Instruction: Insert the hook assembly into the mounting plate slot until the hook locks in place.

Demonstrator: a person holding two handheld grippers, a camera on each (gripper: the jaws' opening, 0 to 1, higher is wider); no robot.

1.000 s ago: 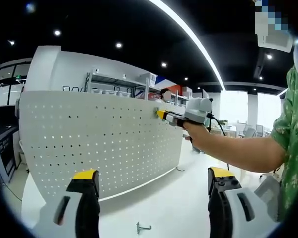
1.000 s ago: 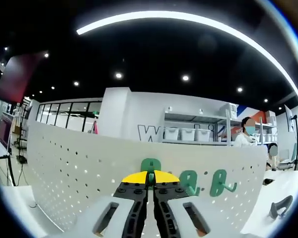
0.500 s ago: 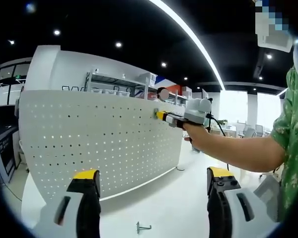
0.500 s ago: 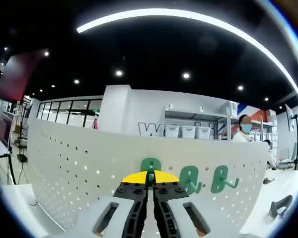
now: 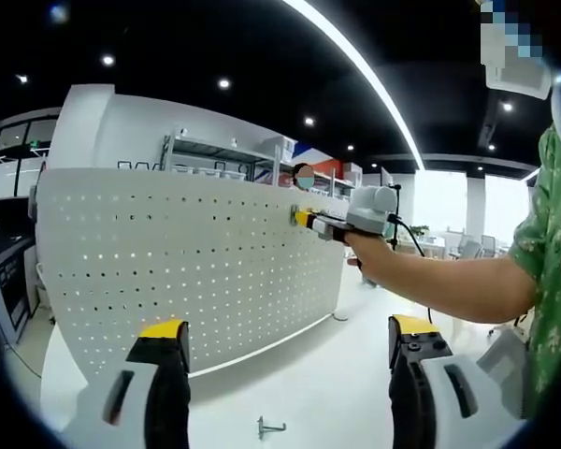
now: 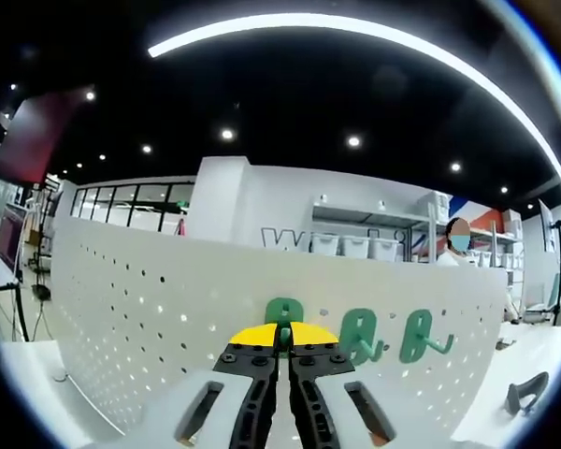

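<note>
The white pegboard mounting plate (image 5: pixel 187 271) stands upright on the table. My right gripper (image 6: pixel 282 339) is shut on a green hook (image 6: pixel 281 312) whose top is pressed against the pegboard (image 6: pixel 150 318) near its upper edge. From the left gripper view, the right gripper (image 5: pixel 325 223) reaches the board's top right, held by a person's hand. Two more green hooks (image 6: pixel 360 338) (image 6: pixel 419 337) hang on the board to the right of the held one. My left gripper (image 5: pixel 288 329) stays open low in front of the board, holding nothing.
A small metal hook (image 5: pixel 269 429) lies on the white table (image 5: pixel 309 383) between my left jaws. A dark hook (image 6: pixel 525 394) rests on the table to the right of the board. Shelving with bins (image 6: pixel 355 251) and a person stand behind.
The right gripper view has shifted very slightly; the right gripper stays shut on the green hook at the board. The left gripper has not moved.
</note>
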